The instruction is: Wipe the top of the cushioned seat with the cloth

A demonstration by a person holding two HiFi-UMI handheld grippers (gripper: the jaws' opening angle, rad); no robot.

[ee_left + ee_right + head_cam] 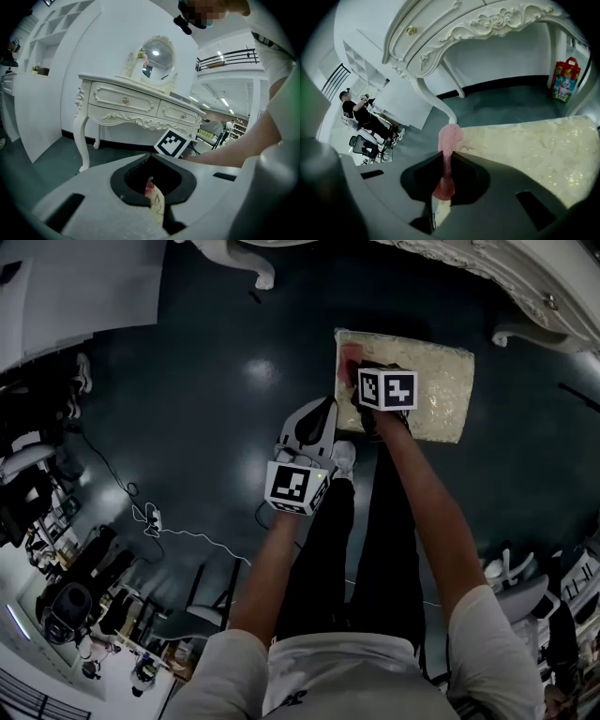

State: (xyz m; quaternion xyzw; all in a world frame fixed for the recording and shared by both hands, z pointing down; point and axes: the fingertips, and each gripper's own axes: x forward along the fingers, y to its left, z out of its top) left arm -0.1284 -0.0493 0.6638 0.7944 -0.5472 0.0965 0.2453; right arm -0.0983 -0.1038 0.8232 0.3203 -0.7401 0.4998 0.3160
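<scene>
- Pink knitted cloth [449,139] is pinched tight by the right gripper [447,153], jaws closed on it, at the edge of the cream cushioned seat [534,150].
- Left gripper [150,159] has jaws together, beside the seat.

A white carved dressing table [140,105] stands on curved legs at the far side, with two drawers with gold knobs across its front and a round mirror [157,55] in an ornate frame on top. The floor [216,427] is dark and glossy, with lamp reflections on it. A red and green gift bag [565,79] stands on the floor by the wall, beneath the dressing table at its right end. A thin white cable [187,535] trails across the floor at the left from a power strip [155,519]. Office chairs [70,606] crowd the near left. White shelving [51,18] rises at the far left, and a dark balcony railing [227,57] runs high at the right. A seated person [358,112] is far off at the left.
</scene>
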